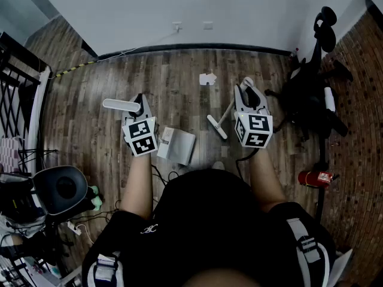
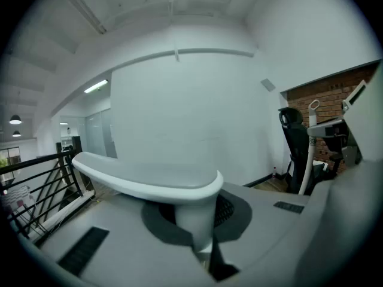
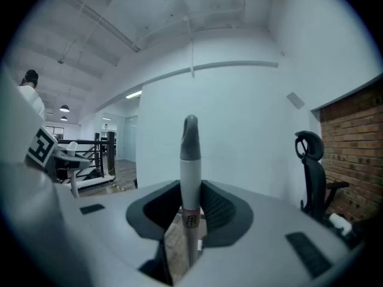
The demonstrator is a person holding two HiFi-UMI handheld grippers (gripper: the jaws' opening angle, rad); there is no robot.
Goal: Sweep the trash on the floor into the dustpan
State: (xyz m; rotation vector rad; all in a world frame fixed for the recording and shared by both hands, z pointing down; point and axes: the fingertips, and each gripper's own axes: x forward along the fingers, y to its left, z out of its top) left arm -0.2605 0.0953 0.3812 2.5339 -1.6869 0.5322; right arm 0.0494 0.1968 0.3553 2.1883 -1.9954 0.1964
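Left claw (image 1: 138,102) clamps curved dustpan handle (image 2: 149,181), right claw (image 1: 246,89) slim broomstick (image 3: 190,178)

White trash (image 1: 207,78) on floor (image 1: 167,82) — grey dustpan (image 1: 179,146), white broom (image 1: 218,127) apart from it.

Dustpan (image 1: 179,146) on floor (image 1: 173,76) between the grippers, its handle up in left gripper (image 1: 138,103). Broom (image 1: 218,127) head on floor just right of dustpan, stick in right gripper (image 1: 247,89). Trash (image 1: 207,78) farther out, between both grippers, toward the far wall (image 1: 197,11). Chair (image 1: 308,94) right of right gripper, extinguisher (image 1: 315,177) near right. Stool (image 1: 60,189) near left, railing (image 1: 15,85) far left.
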